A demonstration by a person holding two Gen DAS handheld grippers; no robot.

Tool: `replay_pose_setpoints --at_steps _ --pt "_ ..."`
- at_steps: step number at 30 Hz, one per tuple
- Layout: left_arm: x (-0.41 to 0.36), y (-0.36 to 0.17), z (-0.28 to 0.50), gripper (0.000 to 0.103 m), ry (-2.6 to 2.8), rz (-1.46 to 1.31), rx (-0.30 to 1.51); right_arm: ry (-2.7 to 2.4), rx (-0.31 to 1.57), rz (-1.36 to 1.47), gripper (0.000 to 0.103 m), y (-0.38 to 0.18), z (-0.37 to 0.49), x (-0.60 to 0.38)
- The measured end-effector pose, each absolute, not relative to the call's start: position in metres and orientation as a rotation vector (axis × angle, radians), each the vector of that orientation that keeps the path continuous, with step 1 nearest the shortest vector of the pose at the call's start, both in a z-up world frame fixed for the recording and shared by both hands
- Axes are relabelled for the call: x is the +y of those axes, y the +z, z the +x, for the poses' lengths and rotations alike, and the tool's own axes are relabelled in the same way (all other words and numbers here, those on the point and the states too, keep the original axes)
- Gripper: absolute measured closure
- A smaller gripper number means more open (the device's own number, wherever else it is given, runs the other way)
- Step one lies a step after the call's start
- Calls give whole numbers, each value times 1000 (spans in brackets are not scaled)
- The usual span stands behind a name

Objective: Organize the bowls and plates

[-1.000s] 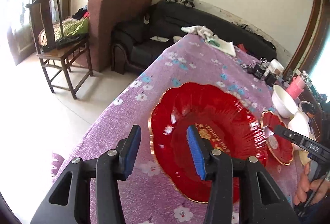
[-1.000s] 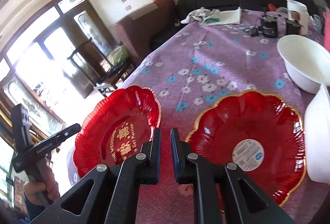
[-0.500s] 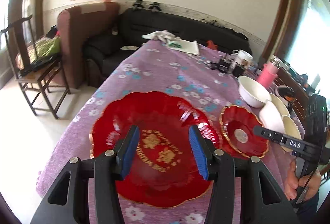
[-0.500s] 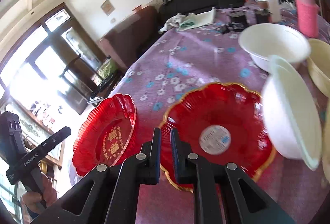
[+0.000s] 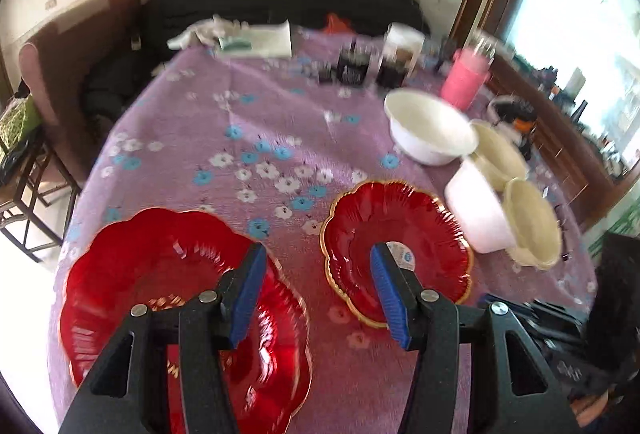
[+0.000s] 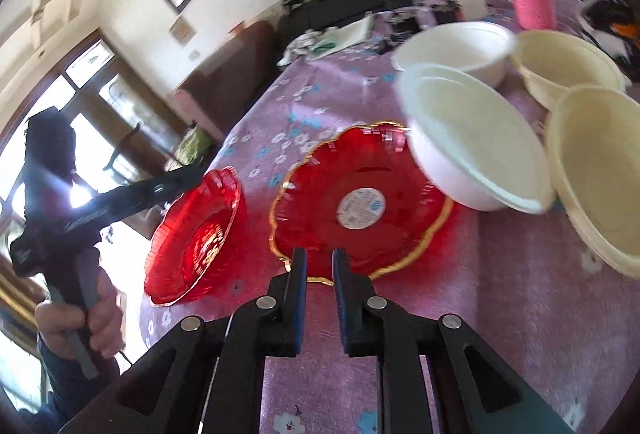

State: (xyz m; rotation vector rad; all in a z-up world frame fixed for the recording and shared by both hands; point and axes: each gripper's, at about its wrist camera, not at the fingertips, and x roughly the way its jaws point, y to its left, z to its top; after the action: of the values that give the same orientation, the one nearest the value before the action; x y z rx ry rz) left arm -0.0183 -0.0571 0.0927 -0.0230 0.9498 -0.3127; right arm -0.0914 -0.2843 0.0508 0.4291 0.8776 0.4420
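1. The left gripper [image 5: 316,294] is seen with jaws spread wide and nothing between them, above the purple flowered tablecloth [image 5: 248,122].
2. The right gripper [image 6: 319,290] has jaws nearly closed, a narrow gap left, nothing held.
3. The small red scalloped plate with gold rim [image 6: 360,202] lies just ahead; the large red scalloped plate [image 5: 168,274] beside it.
4. White and cream bowls [image 6: 476,138] are grouped near.

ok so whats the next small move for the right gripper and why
Probably ease the right gripper forward and down to the near rim of the smaller red plate. Its jaws stand slightly apart and empty, just short of that gold edge, while the larger red plate lies beside it, ready for stacking.
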Motion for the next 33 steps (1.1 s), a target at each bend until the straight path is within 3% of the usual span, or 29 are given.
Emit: replay_pose_setpoints --at_steps 22,28,33 --pt "-114 39 71 51 -316 42 1155 340 909 641 86 18 -84 -318" --pt "-115 29 78 58 -301 42 1167 314 919 630 86 20 -88 -318" --pt "-113 24 78 77 -318 26 1181 280 936 660 86 13 -85 -325"
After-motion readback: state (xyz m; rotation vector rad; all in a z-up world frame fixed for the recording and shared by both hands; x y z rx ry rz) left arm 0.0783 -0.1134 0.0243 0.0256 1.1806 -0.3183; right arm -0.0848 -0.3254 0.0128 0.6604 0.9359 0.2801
